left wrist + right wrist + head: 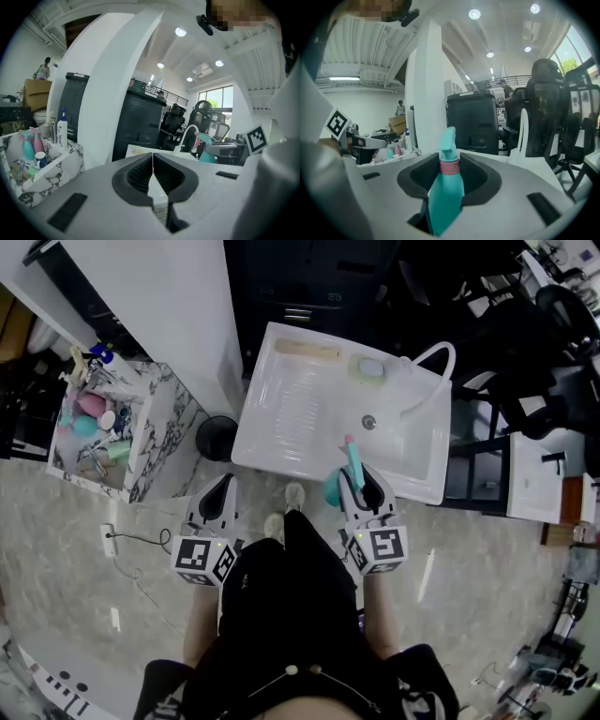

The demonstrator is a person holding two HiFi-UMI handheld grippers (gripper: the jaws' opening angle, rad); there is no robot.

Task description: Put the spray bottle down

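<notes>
The spray bottle [351,468] is teal with a pink collar, and my right gripper [362,482] is shut on its body. It hangs over the front edge of the white sink [281,404]. In the right gripper view the bottle [445,187] stands upright between the dark pads, nozzle up. My left gripper [218,495] is to the left of the sink, over the floor, with its jaws together and nothing between them [153,165]. From the left gripper view the bottle [205,150] shows at the right.
The sink holds a wooden brush [307,350], a green dish [368,369] and a white hose tap [433,367]. A black round bin [217,437] stands on the floor left of it. A marble caddy [145,442] with several bottles is further left. Office chairs [543,108] stand behind.
</notes>
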